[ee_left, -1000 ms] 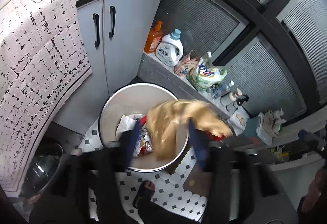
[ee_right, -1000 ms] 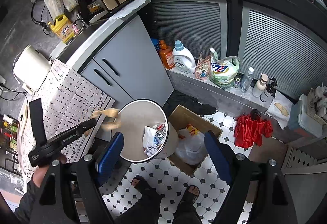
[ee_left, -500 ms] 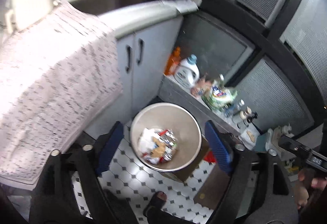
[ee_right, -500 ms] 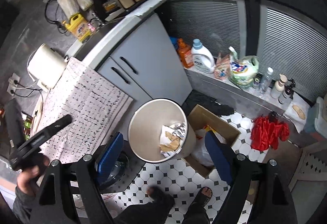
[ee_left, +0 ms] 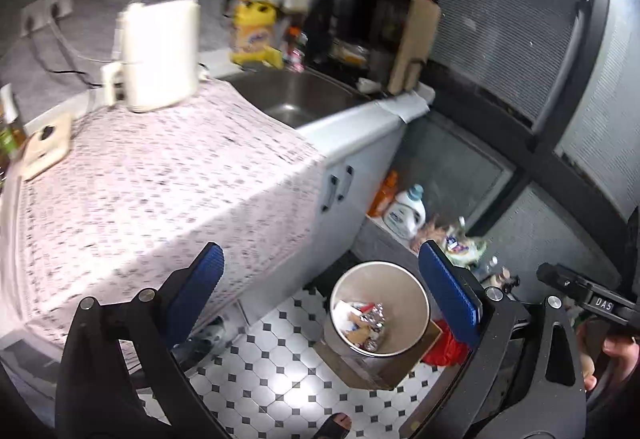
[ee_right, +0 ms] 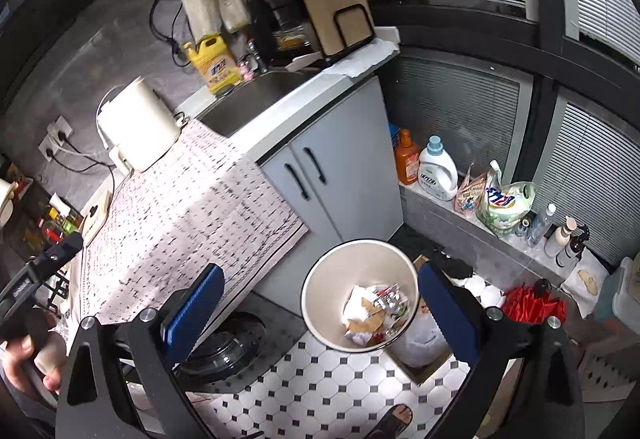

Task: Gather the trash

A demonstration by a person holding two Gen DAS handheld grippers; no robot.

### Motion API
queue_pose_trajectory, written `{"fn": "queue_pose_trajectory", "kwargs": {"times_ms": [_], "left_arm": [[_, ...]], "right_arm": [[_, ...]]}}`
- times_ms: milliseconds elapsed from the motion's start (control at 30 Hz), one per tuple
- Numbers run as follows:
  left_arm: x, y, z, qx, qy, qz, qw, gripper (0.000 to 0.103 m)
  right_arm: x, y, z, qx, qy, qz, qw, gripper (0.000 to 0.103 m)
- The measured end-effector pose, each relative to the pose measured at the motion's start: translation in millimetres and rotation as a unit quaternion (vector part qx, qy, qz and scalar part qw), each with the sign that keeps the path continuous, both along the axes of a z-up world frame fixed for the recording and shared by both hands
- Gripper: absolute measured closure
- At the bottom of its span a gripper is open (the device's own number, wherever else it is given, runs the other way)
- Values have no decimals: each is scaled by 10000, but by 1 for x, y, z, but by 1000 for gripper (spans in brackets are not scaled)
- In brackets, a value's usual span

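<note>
A round beige trash bin point(ee_left: 416, 303) stands on the tiled floor beside the counter; it also shows in the right wrist view point(ee_right: 332, 279). Crumpled trash point(ee_left: 366, 323) lies inside it, with white paper, a brown wrapper and foil point(ee_right: 376, 313). My left gripper point(ee_left: 320, 291) is open and empty, high above the bin and the counter edge. My right gripper point(ee_right: 320, 303) is open and empty, above the bin's left rim. The left gripper's body point(ee_right: 40, 271) shows at the left of the right wrist view.
A counter with a patterned cloth point(ee_right: 180, 215), a white kettle point(ee_right: 138, 127) and a sink point(ee_right: 256, 99) stands at left. A cardboard box point(ee_left: 380, 367) sits by the bin. Detergent bottles point(ee_right: 438, 169) line a low ledge. A red cloth point(ee_right: 532, 309) lies on the floor.
The left gripper let the brown wrapper go into the bin, opened, then rose and swung left toward the counter. The right gripper rose a little.
</note>
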State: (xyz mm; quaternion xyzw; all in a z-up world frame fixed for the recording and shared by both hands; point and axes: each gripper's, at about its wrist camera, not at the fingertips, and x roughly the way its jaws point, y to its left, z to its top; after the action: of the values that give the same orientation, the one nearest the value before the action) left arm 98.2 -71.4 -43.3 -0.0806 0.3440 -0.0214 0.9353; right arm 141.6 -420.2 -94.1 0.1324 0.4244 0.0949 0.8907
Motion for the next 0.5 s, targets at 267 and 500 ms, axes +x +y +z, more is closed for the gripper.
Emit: {"fn": "queue_pose_trajectory", "kwargs": {"times_ms": [267,500], "left_arm": [[-59,62,37,129,-397,397,9983,6],[-110,101,58,214,-651,615,9958,6]], "right_arm": [[-33,73,49,-413,-168,412,9982,8],[-70,115,82,-377,-561,600,9959,8]]}}
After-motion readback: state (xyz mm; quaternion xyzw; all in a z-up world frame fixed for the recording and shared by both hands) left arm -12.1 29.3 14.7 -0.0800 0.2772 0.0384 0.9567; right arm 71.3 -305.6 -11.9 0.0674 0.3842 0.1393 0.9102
